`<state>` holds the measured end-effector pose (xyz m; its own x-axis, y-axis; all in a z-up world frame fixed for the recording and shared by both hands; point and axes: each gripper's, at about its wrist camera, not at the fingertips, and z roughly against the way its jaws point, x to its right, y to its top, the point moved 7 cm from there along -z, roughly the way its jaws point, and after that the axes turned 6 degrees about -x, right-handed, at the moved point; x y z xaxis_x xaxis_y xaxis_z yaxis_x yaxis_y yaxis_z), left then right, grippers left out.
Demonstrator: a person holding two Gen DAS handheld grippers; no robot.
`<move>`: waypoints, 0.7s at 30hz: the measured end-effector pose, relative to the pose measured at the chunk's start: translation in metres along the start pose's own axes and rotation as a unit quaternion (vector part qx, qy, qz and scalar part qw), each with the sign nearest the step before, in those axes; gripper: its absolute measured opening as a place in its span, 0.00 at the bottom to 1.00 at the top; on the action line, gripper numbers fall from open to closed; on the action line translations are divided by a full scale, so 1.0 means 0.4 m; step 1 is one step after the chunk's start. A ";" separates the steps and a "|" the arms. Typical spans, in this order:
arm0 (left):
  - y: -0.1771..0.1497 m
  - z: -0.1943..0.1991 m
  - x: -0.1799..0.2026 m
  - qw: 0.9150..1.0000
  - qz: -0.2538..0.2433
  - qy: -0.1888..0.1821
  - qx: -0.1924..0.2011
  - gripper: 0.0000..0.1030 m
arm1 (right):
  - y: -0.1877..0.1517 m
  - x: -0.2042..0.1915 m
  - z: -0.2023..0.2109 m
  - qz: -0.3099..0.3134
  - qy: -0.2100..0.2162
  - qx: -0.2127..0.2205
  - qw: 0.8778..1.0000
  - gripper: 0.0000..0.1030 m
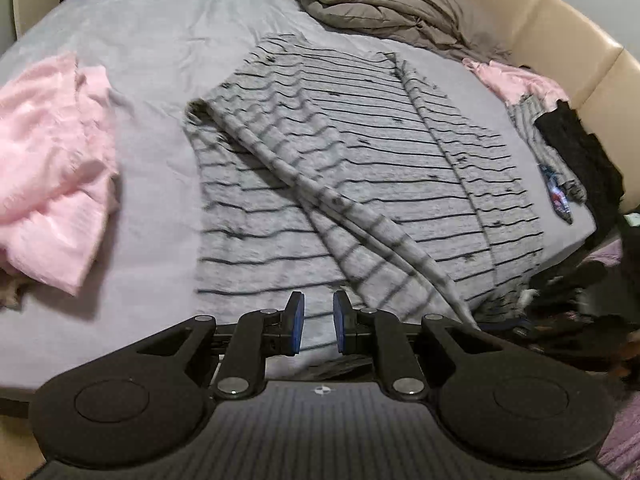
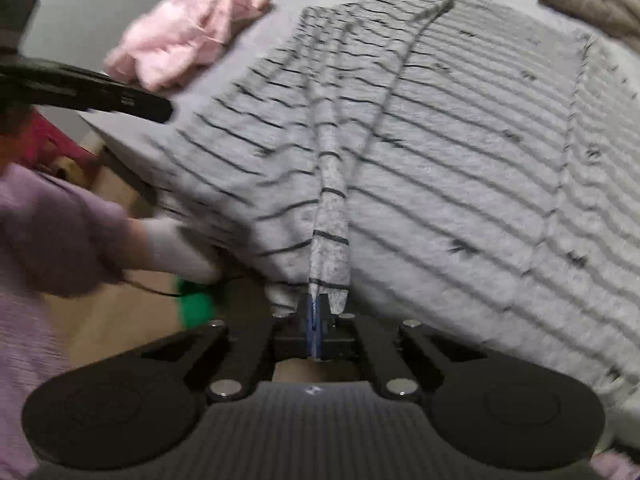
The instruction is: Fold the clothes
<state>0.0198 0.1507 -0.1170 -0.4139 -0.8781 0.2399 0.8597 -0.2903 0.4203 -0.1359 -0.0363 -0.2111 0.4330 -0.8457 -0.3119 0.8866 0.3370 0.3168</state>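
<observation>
Pinching a sleeve (image 2: 330, 216) of the striped sweater (image 1: 360, 168) lying flat on the bed (image 1: 152, 40), our right gripper (image 2: 316, 328) holds tight; our left gripper (image 1: 319, 322) hovers slightly spread, empty.

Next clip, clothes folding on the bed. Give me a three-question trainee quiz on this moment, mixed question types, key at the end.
1. True or false: the right gripper is shut on a fold of the striped top.
2. What is between the left gripper's pads? A) a sleeve B) nothing C) pink cloth
3. Fill in: the brown duvet lies at the ____ end of the bed.

Key: 1 true; 2 B; 3 far
</observation>
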 end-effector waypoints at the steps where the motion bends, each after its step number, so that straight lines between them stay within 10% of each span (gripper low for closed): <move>1: 0.009 0.006 -0.011 1.000 0.001 0.005 0.001 0.12 | 0.001 -0.017 0.011 -0.014 0.035 0.003 0.999 0.02; 10: 0.132 0.017 -0.135 0.998 0.060 0.014 0.026 0.25 | 0.062 -0.127 0.020 -0.073 0.234 -0.002 0.969 0.02; 21: 0.341 -0.170 -0.262 0.980 0.188 -0.045 0.053 0.26 | 0.083 -0.160 0.003 -0.059 0.242 -0.026 0.968 0.02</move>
<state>0.2008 0.1772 -0.1443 -0.1020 -0.8767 0.4702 0.9224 0.0936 0.3747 -0.1344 0.0285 -0.1796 0.3422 -0.5917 -0.7300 0.9363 0.2799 0.2120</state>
